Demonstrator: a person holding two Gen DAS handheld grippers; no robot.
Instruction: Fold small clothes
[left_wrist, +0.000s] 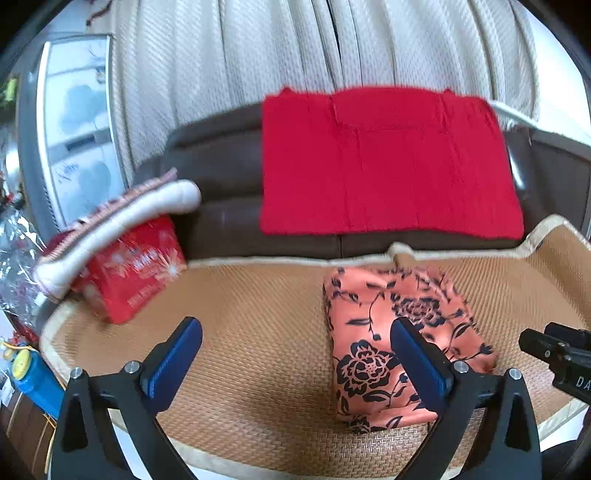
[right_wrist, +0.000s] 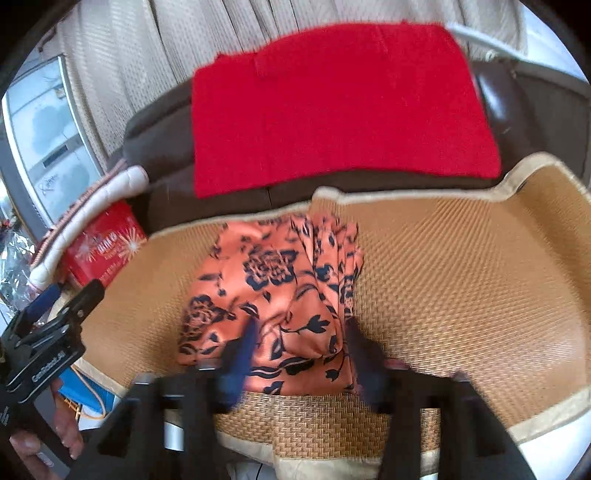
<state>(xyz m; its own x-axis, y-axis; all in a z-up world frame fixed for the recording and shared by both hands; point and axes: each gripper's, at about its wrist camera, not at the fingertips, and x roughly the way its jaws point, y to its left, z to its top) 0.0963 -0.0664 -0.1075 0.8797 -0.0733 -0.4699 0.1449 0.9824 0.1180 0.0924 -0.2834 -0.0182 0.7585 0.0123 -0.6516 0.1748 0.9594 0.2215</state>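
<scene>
L claw (left_wrist: 295, 363): my jaws spread wide, nothing btwn, over woven mat (left_wrist: 258, 325) | R claw (right_wrist: 299, 354): blurred, jaws apart, not pinching, floral cloth (right_wrist: 273, 291) just ahead | cloth: folded, flat on mat, near sofa's red blanket (left_wrist: 384, 162)

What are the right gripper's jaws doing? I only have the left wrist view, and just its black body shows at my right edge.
Observer: The right gripper is open. Its fingers straddle the near edge of the floral cloth without pinching it, though that view is blurred.
Operator: Is my left gripper clear of the cloth?
Observer: Yes. Seen from the right wrist, the left gripper sits well off the cloth's left side, by the woven mat's left edge, with nothing between its fingers.
</scene>
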